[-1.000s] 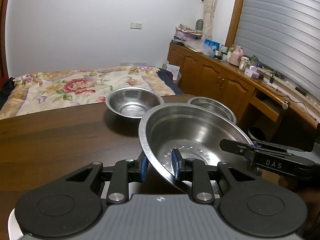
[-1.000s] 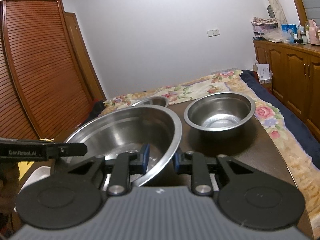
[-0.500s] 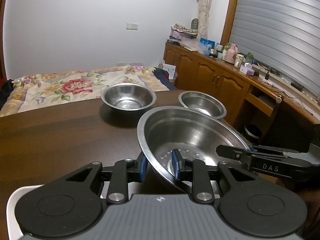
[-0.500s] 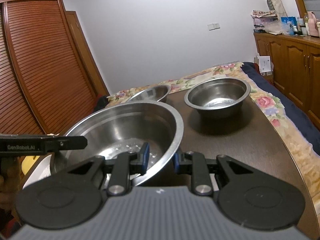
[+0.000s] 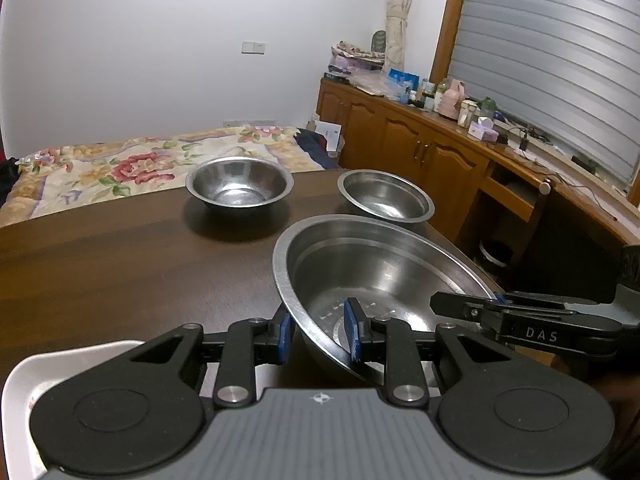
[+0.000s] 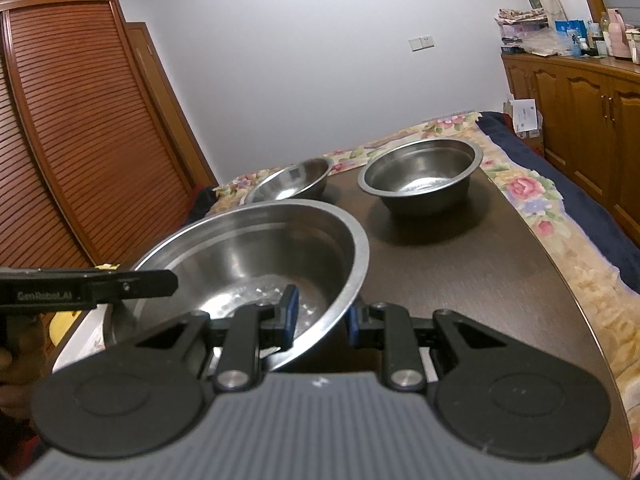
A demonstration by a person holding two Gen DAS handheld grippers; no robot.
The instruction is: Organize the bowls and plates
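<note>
A large steel basin [image 5: 384, 272] [image 6: 248, 248] is held by both grippers at the near end of the dark wooden table [image 5: 100, 272]. My left gripper [image 5: 318, 330] is shut on its near-left rim. My right gripper [image 6: 320, 316] is shut on the opposite rim and shows in the left wrist view as a black bar at the basin's right side. Two smaller steel bowls stand at the far end of the table: a deep bowl [image 5: 240, 184] [image 6: 420, 176] and a shallower bowl [image 5: 386, 196] [image 6: 292, 182].
A white tray [image 5: 80, 360] lies under my left gripper at the table's near edge. A bed with a floral cover [image 5: 132, 164] sits beyond the table. Wooden cabinets [image 5: 420, 152] line the right wall, and a slatted wardrobe [image 6: 80, 140] stands on the left.
Both grippers have drawn back with the large basin, so the two small bowls now look farther away. The white tray has come into the left wrist view.
</note>
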